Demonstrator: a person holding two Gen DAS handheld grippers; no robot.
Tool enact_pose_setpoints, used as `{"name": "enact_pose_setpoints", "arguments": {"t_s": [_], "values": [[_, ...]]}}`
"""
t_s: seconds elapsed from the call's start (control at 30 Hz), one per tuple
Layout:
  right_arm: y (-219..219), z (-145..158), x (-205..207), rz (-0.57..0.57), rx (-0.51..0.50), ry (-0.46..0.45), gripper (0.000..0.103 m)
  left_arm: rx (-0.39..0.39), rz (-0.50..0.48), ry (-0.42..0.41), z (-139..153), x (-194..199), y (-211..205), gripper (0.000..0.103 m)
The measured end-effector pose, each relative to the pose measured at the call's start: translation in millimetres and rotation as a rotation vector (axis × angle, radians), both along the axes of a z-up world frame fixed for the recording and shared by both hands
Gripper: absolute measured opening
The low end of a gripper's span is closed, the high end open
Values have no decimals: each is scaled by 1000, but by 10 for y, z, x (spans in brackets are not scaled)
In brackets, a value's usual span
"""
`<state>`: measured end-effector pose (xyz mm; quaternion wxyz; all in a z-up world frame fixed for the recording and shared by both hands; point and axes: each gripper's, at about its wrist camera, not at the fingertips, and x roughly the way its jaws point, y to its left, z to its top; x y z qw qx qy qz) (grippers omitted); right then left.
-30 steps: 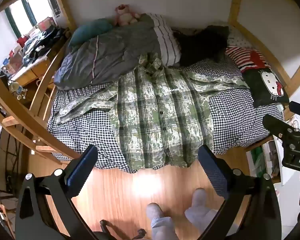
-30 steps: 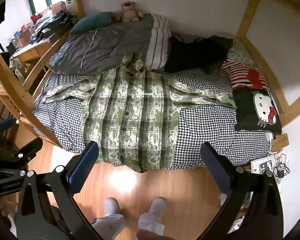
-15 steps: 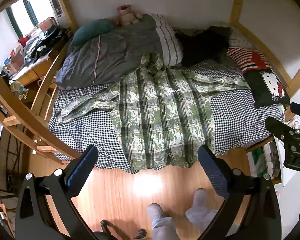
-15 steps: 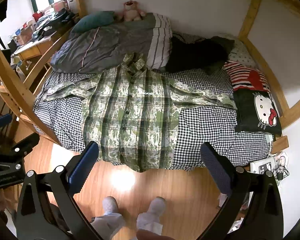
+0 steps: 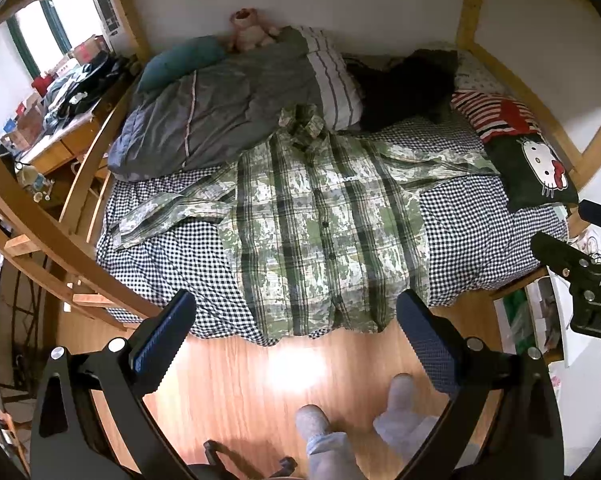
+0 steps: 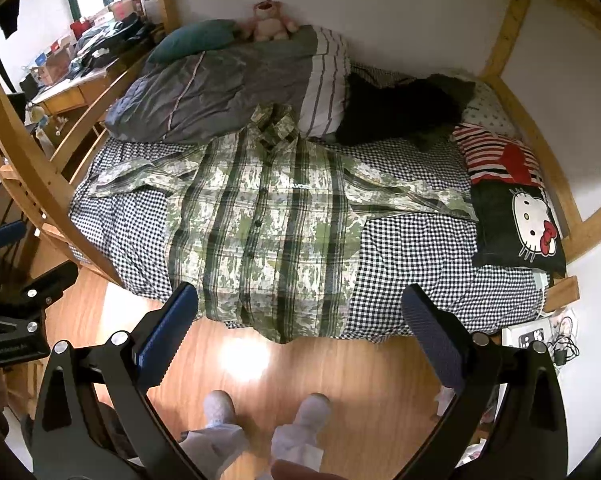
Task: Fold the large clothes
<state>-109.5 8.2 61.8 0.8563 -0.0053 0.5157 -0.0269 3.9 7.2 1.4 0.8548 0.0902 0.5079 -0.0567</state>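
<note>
A green plaid long-sleeved shirt [image 5: 320,232] lies flat and buttoned on the checked bed sheet [image 5: 472,240], collar toward the wall, both sleeves spread out sideways, hem hanging over the bed's near edge. It also shows in the right wrist view [image 6: 260,224]. My left gripper [image 5: 296,328] is open and empty, held above the wooden floor in front of the hem. My right gripper [image 6: 300,320] is open and empty, also above the floor before the bed. Each gripper's body shows at the edge of the other's view.
A grey duvet [image 5: 220,108], dark clothes [image 5: 404,84] and a Hello Kitty cushion [image 5: 536,164] lie on the bed. Curved wooden bed posts [image 5: 40,220] stand at the left. A cluttered desk [image 5: 60,120] is far left. The person's feet [image 5: 356,420] stand on the floor.
Both grippers have drifted slightly; the bed and shirt sit a little lower and closer in both views. The shirt has not moved and both grippers stay open.
</note>
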Motion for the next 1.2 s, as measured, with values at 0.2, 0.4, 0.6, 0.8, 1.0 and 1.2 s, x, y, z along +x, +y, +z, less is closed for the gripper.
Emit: {"name": "enact_pose_setpoints", "arguments": {"t_s": [0.2, 0.4, 0.6, 0.8, 1.0, 1.2], "values": [[23, -34, 48, 8, -6, 0, 101, 2, -1, 1, -3, 10, -7, 99], [27, -36, 39, 14, -8, 1, 101, 6, -15, 8, -7, 21, -13, 99], [30, -53, 26, 22, -16, 2, 101, 10, -30, 2, 14, 31, -16, 99], [25, -46, 37, 21, -16, 1, 101, 14, -32, 1, 27, 50, -1, 99], [5, -45, 40, 24, -16, 2, 101, 13, -33, 0, 39, 55, 12, 99], [16, -49, 30, 21, -17, 0, 101, 15, -35, 4, 28, 54, -9, 99]]}}
